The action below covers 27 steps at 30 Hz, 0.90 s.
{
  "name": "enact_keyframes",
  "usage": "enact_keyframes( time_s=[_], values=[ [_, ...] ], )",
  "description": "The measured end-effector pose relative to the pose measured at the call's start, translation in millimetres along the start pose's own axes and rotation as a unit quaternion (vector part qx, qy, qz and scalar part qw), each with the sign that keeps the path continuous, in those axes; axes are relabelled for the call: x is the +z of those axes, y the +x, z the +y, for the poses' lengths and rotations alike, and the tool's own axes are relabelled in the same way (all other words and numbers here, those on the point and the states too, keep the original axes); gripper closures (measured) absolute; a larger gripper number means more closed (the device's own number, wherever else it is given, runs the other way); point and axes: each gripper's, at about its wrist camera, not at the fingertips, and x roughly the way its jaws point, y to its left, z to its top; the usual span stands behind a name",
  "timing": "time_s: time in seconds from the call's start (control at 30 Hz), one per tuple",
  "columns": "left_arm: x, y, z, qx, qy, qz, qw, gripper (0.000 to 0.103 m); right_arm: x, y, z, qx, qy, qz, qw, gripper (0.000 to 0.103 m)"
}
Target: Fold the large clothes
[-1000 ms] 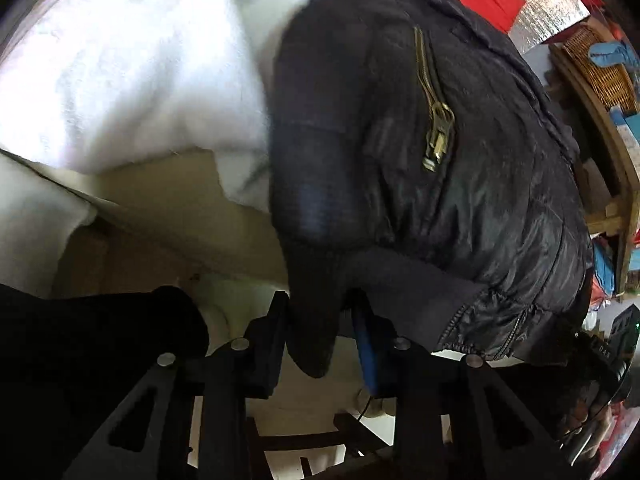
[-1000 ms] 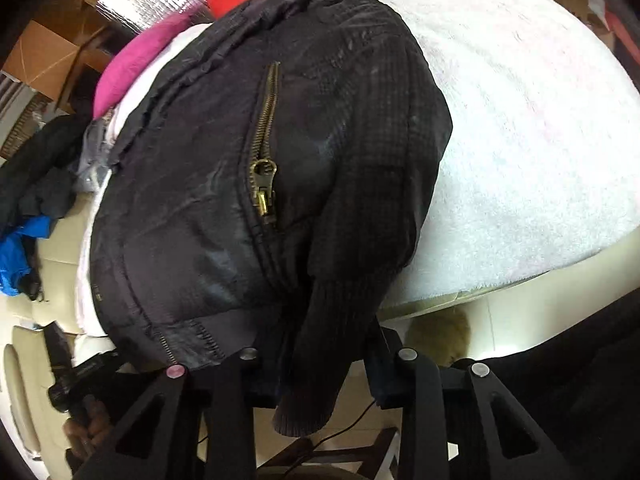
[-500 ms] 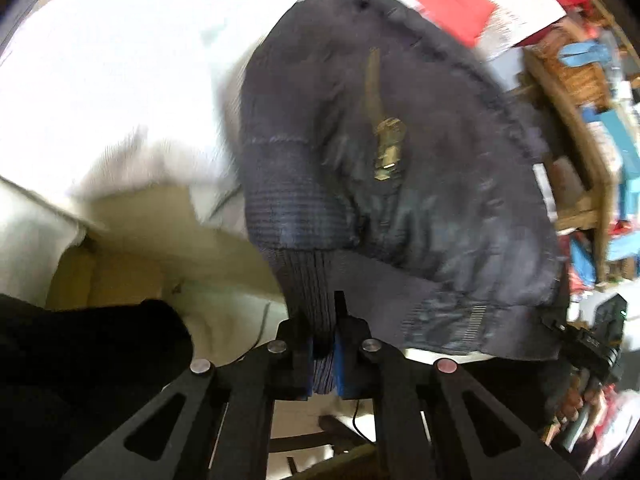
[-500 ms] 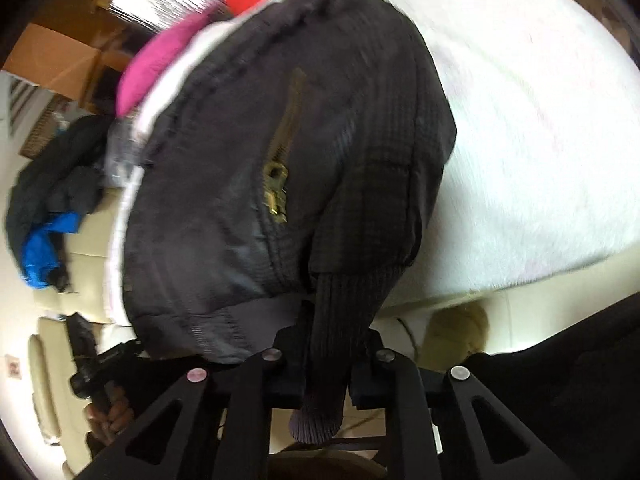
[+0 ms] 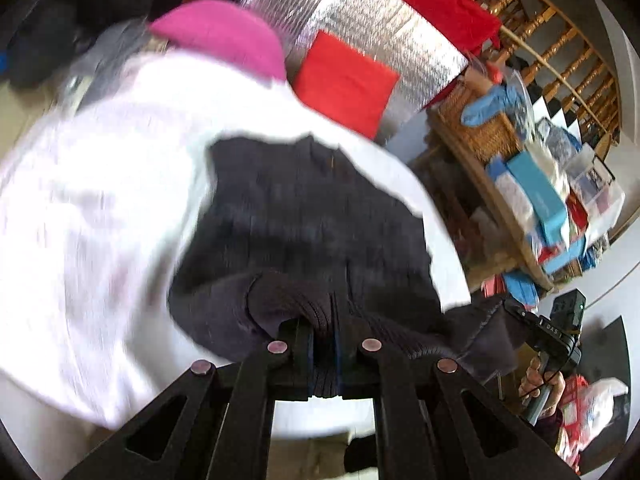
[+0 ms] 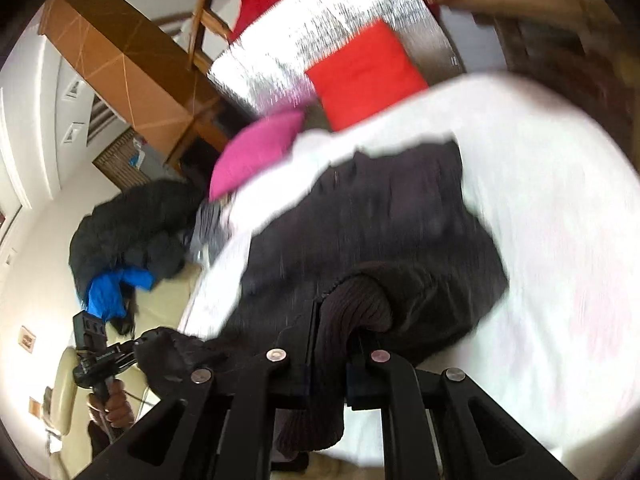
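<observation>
With both ribbed knit cuffs of the black zip jacket (image 5: 304, 232) on the white fleece-covered bed (image 5: 100, 240) clamped in the left tongs (image 5: 325, 354) and right tongs (image 6: 332, 356), an even, level lift seemed advisable.

The jacket (image 5: 304, 216) was black, its ribbed knit cuff (image 6: 352, 304) a dark brown-black. It lay on a white fleecy blanket (image 6: 560, 240). Behind were a pink cushion (image 5: 224, 36), a red cushion (image 6: 364, 72) and a shiny silver sheet (image 5: 384, 28). A blue garment (image 6: 106, 292) lay beside a black coat (image 6: 136, 224).
</observation>
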Motion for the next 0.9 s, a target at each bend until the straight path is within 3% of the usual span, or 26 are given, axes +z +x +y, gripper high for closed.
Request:
enact_keyframes(
  time_s=[0.13, 0.33, 0.47, 0.63, 0.8, 0.9],
  values=[
    [84, 26, 4, 0.002, 0.003, -0.024, 0.9997, 0.095, 77, 14, 7, -0.008, -0.008, -0.037, 0.999, 0.092],
    [199, 105, 26, 0.008, -0.012, -0.033, 0.9993, 0.095, 196, 112, 16, -0.029, -0.009, -0.071, 0.997, 0.092],
    [250, 186, 57, 0.024, -0.033, -0.006, 0.9992, 0.095, 234, 187, -12, -0.057, 0.015, -0.059, 0.997, 0.092],
    [268, 283, 101, 0.046, -0.075, 0.029, 0.9957, 0.095, 250, 284, -70, -0.088, 0.058, -0.028, 0.994, 0.092],
    [265, 332, 127, 0.04, -0.093, 0.023, 0.9946, 0.095, 246, 324, -114, -0.09, 0.096, -0.03, 0.991, 0.093],
    [258, 349, 137, 0.04, -0.103, 0.023, 0.9936, 0.091, 242, 335, -135, -0.063, 0.142, -0.02, 0.988, 0.09]
  ],
)
